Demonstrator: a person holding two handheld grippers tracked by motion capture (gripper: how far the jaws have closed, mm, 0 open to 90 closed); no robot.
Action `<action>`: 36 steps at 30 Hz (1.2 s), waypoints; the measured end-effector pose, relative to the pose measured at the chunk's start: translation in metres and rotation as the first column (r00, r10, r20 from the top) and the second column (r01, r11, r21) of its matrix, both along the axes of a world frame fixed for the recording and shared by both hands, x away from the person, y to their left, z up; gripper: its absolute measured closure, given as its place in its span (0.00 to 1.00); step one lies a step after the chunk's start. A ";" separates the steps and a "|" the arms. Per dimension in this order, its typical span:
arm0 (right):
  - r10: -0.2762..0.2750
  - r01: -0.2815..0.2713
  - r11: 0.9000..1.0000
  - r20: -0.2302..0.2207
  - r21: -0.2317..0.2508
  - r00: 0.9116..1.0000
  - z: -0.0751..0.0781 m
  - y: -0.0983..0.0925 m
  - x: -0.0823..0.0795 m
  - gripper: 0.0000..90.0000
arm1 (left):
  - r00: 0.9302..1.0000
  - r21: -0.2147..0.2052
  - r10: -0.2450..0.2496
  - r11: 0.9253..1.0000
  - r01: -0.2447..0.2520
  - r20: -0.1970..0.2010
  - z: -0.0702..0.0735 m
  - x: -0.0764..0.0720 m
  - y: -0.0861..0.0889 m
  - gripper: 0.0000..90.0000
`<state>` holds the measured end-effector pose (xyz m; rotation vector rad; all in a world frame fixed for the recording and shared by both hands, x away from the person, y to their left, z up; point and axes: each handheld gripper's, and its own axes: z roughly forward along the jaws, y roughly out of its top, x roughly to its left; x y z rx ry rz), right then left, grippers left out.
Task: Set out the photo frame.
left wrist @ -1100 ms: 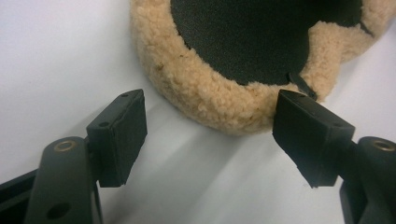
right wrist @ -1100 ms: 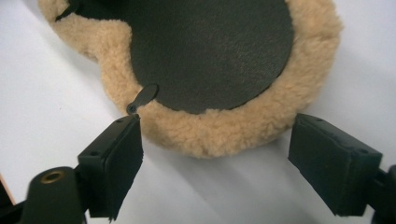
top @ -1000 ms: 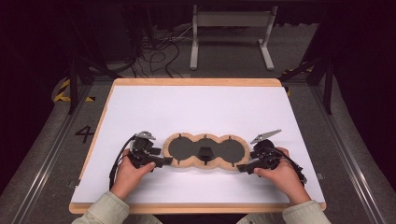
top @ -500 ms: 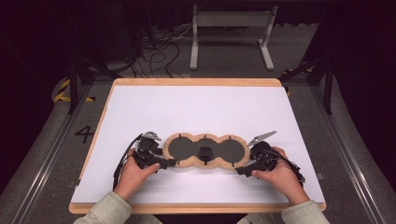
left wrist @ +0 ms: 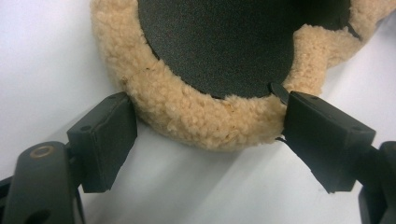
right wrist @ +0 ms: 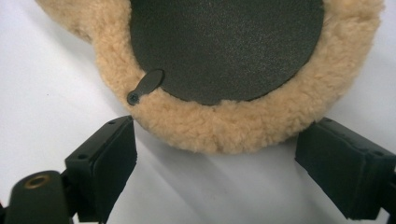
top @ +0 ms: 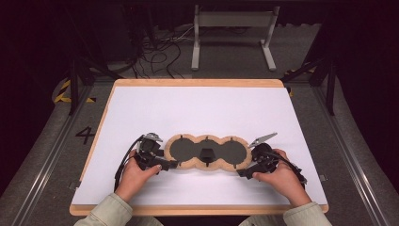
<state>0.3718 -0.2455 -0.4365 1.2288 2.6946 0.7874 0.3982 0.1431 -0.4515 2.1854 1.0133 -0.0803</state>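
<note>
A flat three-lobed pad (top: 207, 153) with dark centres and a tan fleece rim lies on the white table. My left gripper (top: 171, 165) is at its left end. In the left gripper view its jaws (left wrist: 205, 135) have just been opening and stand wide on either side of the fleece rim (left wrist: 201, 121), the pads at the fleece edge without squeezing it. My right gripper (top: 242, 173) is at the pad's right end. It stands open in the right gripper view (right wrist: 215, 163), with the rim (right wrist: 224, 126) between the jaws and a gap on both sides. A small black tab (right wrist: 145, 86) sits on that rim.
The table (top: 197, 108) is a wooden board under a white sheet, with bare sheet all around the pad. Behind it stand a metal frame (top: 230, 33) and loose cables (top: 160, 47) on the floor. A painted 4 (top: 84, 134) marks the floor at left.
</note>
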 end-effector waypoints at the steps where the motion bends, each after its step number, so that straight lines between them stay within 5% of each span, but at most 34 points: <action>1: 0.005 -0.005 1.000 0.003 -0.009 1.000 0.000 0.000 0.000 0.13 | 1.000 0.001 0.000 1.000 0.000 0.000 0.000 0.000 0.000 0.21; 12: 0.014 -0.009 0.995 0.049 -0.104 0.999 0.000 0.010 -0.004 0.18 | 1.000 -0.012 0.026 1.000 -0.026 -0.015 0.001 0.000 0.000 0.22; 20: -0.008 0.008 0.999 0.013 -0.052 1.000 0.003 0.004 -0.003 0.19 | 1.000 -0.020 0.025 0.999 -0.025 -0.013 0.003 0.001 0.000 0.23; 29: -0.026 0.026 0.999 -0.001 0.023 1.000 0.007 -0.004 -0.002 0.20 | 0.999 -0.089 0.035 0.995 -0.034 0.016 0.012 -0.002 0.006 0.24; 32: -0.022 0.023 0.998 -0.009 0.053 1.000 0.008 -0.008 -0.001 0.20 | 0.999 -0.077 0.032 0.997 -0.031 0.016 0.011 -0.001 0.005 0.24; 36: -0.042 0.044 0.995 -0.024 0.085 0.999 0.008 -0.013 0.000 0.23 | 0.997 0.018 0.045 0.999 -0.047 0.059 0.009 -0.004 -0.001 0.36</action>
